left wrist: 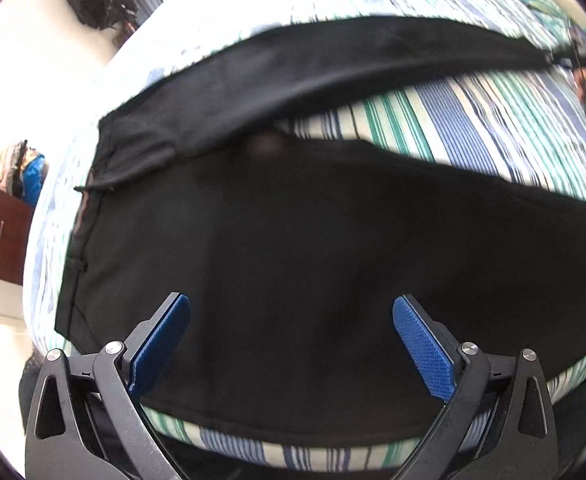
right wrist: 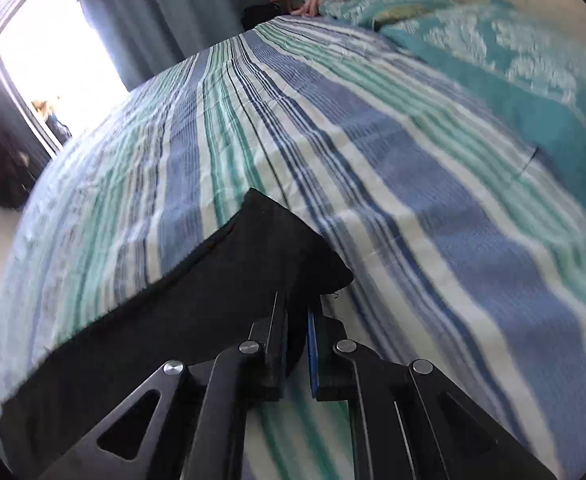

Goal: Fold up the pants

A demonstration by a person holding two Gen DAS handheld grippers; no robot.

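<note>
While the left gripper hangs with its blue pads spread wide apart over the seat of the black pants, the right gripper is clamped on the hem of one leg. That leg stretches taut across the bed; the other lies flat along the near edge, waistband toward the left edge. A blue, green and white striped bedspread covers the bed. A teal blanket sits at the far right corner, a dark curtain and bright window beyond the far edge.
</note>
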